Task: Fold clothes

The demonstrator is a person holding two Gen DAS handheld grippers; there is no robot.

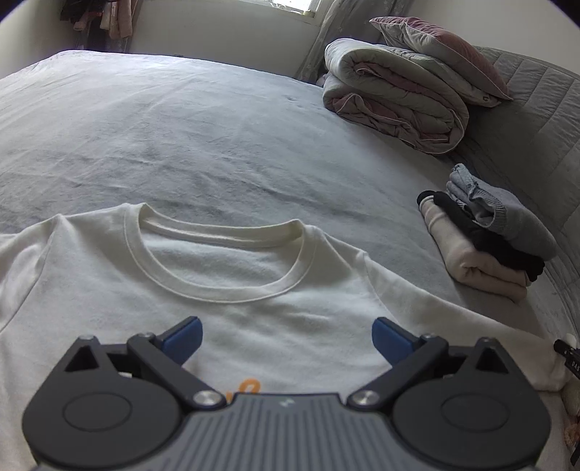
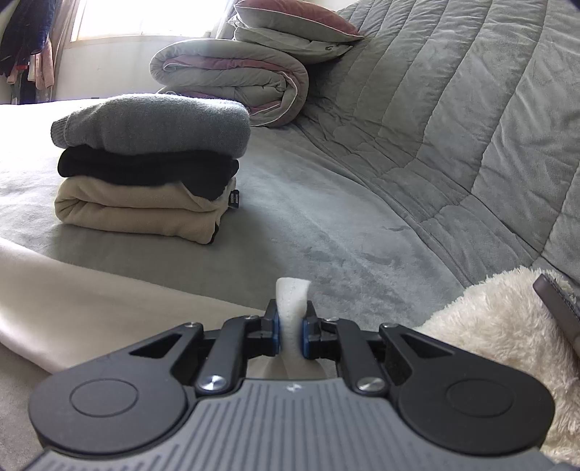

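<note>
Sweatshirt (image 1: 253,326) hem cut off below spread left gripper (image 1: 286,338); right gripper (image 2: 290,335) pinching its cuff (image 2: 292,300).

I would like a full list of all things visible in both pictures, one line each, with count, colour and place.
sweatshirt: one, white, spread flat on the bed, neck facing away
folded clothes: three stacked, grey on black on cream, on the bed
duvet: one, grey and pink, rolled at the bed's far side
pillow: one, grey and pink, on the duvet
bed: one, grey cover
fluffy fabric: one, cream, near right
hanging clothes: several, dark and pink, far corner
left hand-held gripper: one, black, blue pads, open above the sweatshirt
right hand-held gripper: one, shut on white fabric, seemingly the sweatshirt's cuff
</note>
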